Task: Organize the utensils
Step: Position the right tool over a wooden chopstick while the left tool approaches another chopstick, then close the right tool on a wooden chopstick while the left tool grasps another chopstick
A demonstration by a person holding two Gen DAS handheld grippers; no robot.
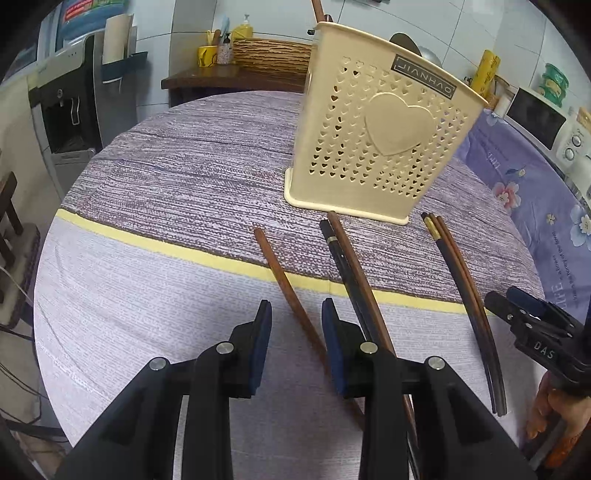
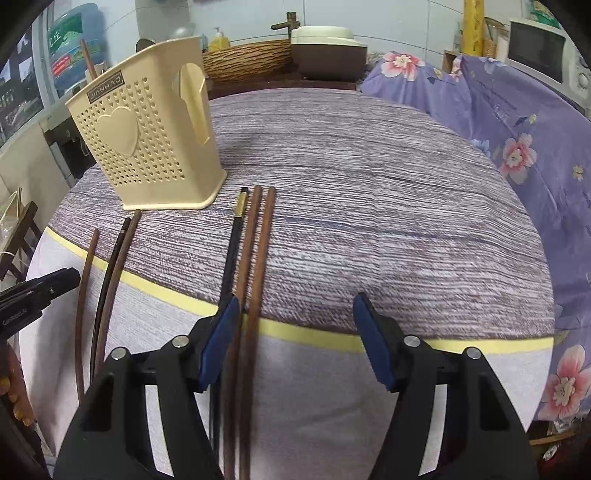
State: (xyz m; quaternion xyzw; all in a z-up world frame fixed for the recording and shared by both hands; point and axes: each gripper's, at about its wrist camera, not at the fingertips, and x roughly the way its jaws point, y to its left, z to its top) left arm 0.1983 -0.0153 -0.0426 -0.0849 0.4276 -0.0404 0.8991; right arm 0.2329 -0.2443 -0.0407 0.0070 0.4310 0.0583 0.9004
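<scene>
A cream perforated utensil holder (image 1: 380, 140) (image 2: 147, 147) stands on the round table, with one brown chopstick (image 1: 317, 11) upright in it. Several chopsticks lie in front of it. A single brown chopstick (image 1: 280, 273) runs between the fingers of my left gripper (image 1: 297, 325), which is open and not pressing on it. A black and brown pair (image 1: 351, 266) lies just right of that gripper. My right gripper (image 2: 297, 299) is open over two brown chopsticks (image 2: 255, 258), which lie close to its left finger. A black chopstick (image 2: 231, 258) passes under that finger.
The table cloth (image 1: 184, 177) is purple-striped with a yellow band. Behind the table are a wicker basket (image 2: 247, 59), a rice cooker (image 2: 325, 48) and a water dispenser (image 1: 70, 107). A floral cloth (image 2: 517, 147) and a microwave (image 2: 539, 48) are at the right. A hand (image 1: 543, 410) shows low right.
</scene>
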